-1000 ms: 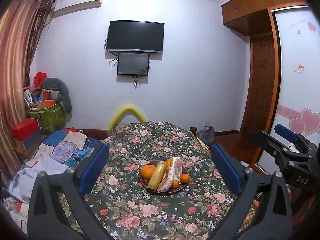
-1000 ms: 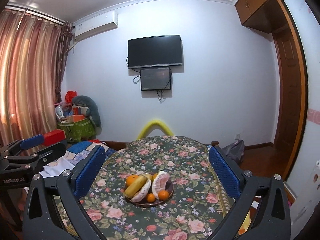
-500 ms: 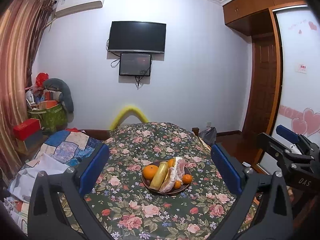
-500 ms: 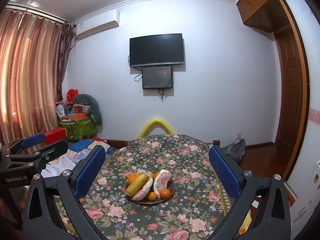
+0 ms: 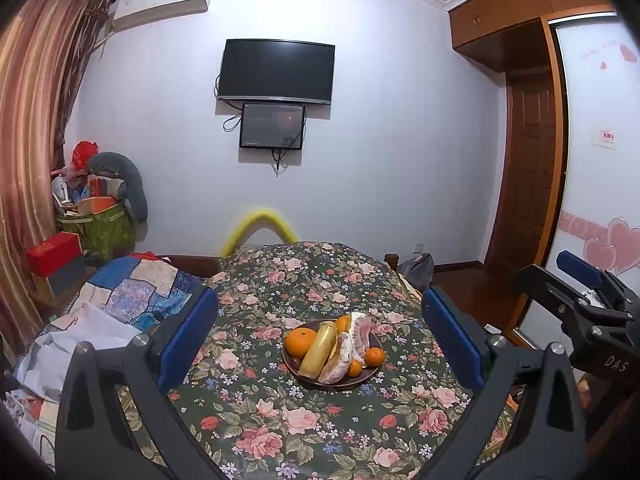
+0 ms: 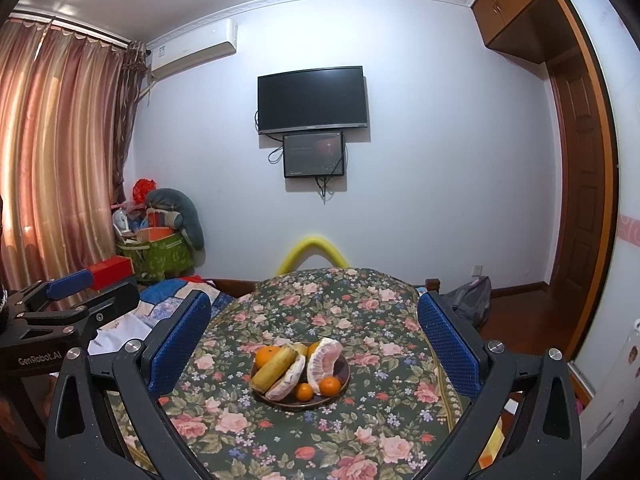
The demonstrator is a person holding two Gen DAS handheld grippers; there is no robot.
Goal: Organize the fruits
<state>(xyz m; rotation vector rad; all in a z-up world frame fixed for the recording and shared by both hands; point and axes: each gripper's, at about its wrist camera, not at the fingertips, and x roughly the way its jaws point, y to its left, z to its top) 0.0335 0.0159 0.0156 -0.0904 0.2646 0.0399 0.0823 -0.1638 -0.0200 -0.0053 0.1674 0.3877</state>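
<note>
Open flowered tablecloth (image 5: 280, 432) is lying all around the plate (image 5: 362, 378), leaving every side reachable. The fruit is crowding the dish: a banana (image 5: 318, 354) is leaning against peeled pomelo pieces (image 5: 352, 346), and small oranges (image 6: 306, 391) are sitting wedged at the near rim.

On the plate (image 6: 344, 368), the banana (image 6: 273, 368) and pomelo pieces (image 6: 325, 362) hide most of the fruit behind them. The right gripper (image 5: 580, 280) runs off the left view's edge. The bin's (image 6: 160, 256) contents are too small to identify.
</note>
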